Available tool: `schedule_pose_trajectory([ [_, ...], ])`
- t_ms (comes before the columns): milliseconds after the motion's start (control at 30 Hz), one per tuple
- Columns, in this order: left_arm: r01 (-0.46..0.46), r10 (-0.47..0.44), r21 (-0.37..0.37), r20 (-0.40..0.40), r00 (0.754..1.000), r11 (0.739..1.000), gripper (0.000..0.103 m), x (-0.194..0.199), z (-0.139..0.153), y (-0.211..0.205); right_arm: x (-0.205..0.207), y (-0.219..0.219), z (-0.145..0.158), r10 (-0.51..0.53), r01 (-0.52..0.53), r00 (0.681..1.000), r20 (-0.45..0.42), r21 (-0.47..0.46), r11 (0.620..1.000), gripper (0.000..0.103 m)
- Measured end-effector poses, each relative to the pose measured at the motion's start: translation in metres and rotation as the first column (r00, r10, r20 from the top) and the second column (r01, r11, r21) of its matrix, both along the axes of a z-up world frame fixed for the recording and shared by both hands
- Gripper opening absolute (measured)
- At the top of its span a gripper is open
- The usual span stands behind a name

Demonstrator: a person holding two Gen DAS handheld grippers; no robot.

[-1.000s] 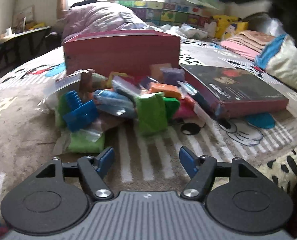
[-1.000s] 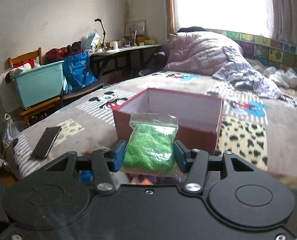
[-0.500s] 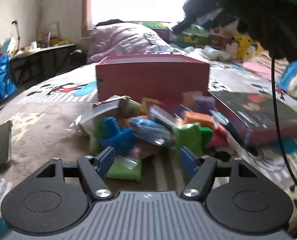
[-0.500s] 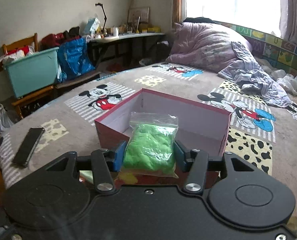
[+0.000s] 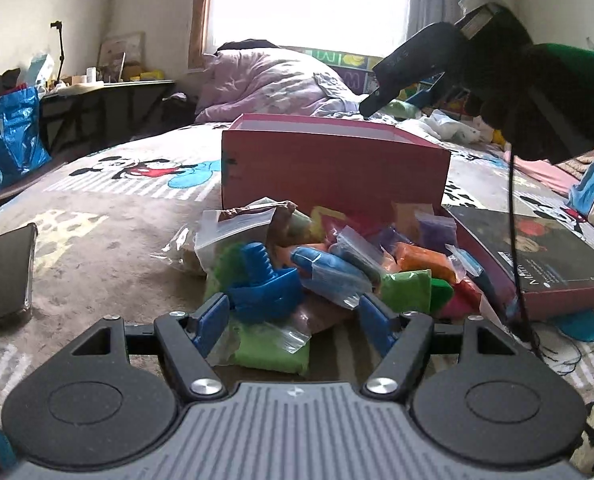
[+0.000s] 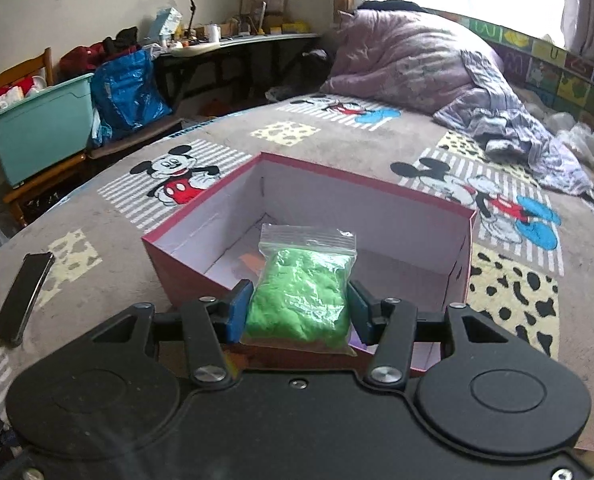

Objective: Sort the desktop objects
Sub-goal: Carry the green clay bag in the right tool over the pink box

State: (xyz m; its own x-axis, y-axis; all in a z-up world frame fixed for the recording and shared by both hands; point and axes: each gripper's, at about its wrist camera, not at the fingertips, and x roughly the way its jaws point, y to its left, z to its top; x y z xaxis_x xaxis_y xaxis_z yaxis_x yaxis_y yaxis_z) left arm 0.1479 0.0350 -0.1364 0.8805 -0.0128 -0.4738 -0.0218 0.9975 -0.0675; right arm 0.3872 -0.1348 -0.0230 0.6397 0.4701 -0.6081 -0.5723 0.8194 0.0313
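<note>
My right gripper (image 6: 299, 312) is shut on a clear bag of green clay (image 6: 303, 300) and holds it above the near wall of an open pink box (image 6: 397, 224). An orange item lies on the box floor. In the left wrist view the pink box (image 5: 333, 168) stands behind a pile of coloured clay bags (image 5: 337, 256) and a blue plastic tool (image 5: 265, 284). My left gripper (image 5: 293, 320) is open and empty, low just before the pile. The right gripper's body (image 5: 477, 60) hangs above the box at the upper right.
A dark box lid (image 5: 537, 252) lies right of the pile. A phone (image 5: 5, 272) lies on the bed cover at the left; it also shows in the right wrist view (image 6: 23, 296). A purple duvet (image 6: 417, 56) is heaped beyond the box. A teal bin (image 6: 37, 128) stands beside the bed.
My right gripper has carried the green bag forward and higher, over the box's near wall. My left gripper has moved closer to the pile and turned left.
</note>
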Motion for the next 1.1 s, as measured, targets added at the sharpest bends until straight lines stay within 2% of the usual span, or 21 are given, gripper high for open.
schedule_pose_trajectory([
  [367,-0.015,0.014,-0.022,-0.013,1.000,1.000,0.071,0.004,-0.004,0.005,0.046,0.010,-0.010,-0.062,0.062,0.993,-0.104,-0.005,0.998,0.051],
  [533,-0.020,0.020,-0.028,-0.016,1.000,0.999,0.071,0.005,-0.005,0.006,0.065,0.020,-0.016,-0.067,0.062,0.986,-0.150,-0.038,0.997,0.051],
  [867,-0.025,0.024,-0.030,-0.018,1.000,0.999,0.071,0.005,-0.006,0.008,0.085,0.033,-0.039,-0.076,0.049,0.970,-0.233,-0.121,0.991,0.051],
  [1100,-0.024,0.024,-0.034,-0.022,0.999,0.999,0.071,0.006,-0.006,0.008,0.094,0.036,-0.048,-0.082,0.044,0.958,-0.275,-0.142,0.989,0.051],
])
